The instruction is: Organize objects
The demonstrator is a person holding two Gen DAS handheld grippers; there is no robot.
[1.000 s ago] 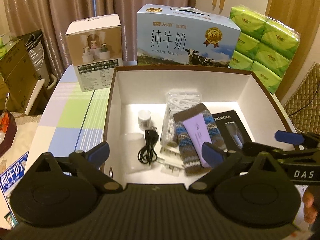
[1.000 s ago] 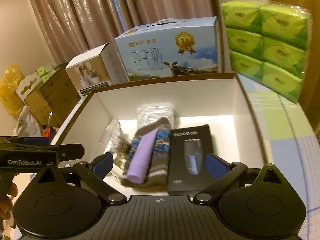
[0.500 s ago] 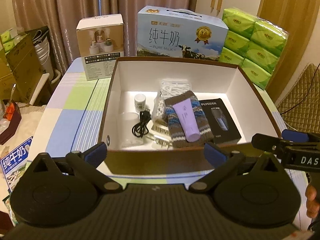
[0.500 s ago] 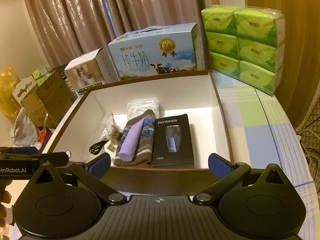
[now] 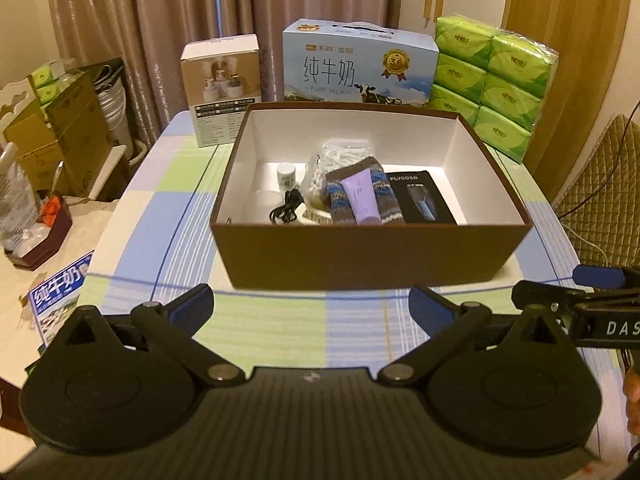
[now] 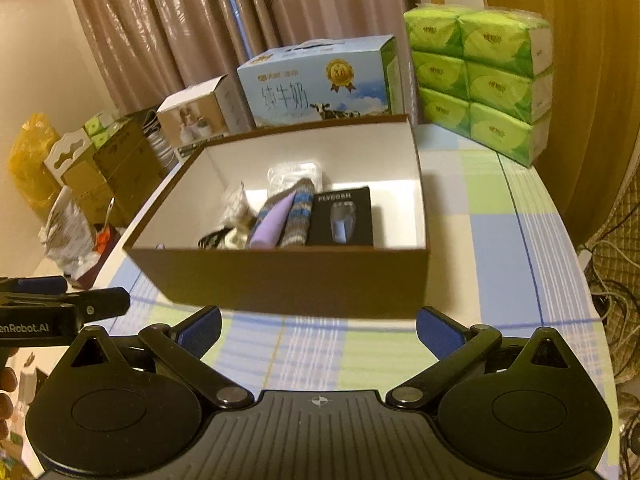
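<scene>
A brown box [image 5: 368,252] with a white inside stands on the checked tablecloth; it also shows in the right wrist view [image 6: 288,280]. Inside lie a purple tube [image 5: 360,198] on a striped knit sock [image 5: 382,200], a black razor package [image 5: 422,200], a black cable [image 5: 286,210], a small white jar [image 5: 287,174] and a bag of cotton swabs [image 5: 320,184]. My left gripper [image 5: 312,304] is open and empty, in front of the box. My right gripper [image 6: 318,328] is open and empty, also in front of it.
Behind the box stand a blue milk carton [image 5: 356,68], a small white product box [image 5: 222,88] and stacked green tissue packs [image 5: 496,80]. Cardboard boxes [image 5: 60,128] stand left of the table. A quilted chair [image 5: 604,192] is on the right.
Both grippers have pulled back from over the box towards the table's near edge. They stay open and empty. The box contents have not moved.
</scene>
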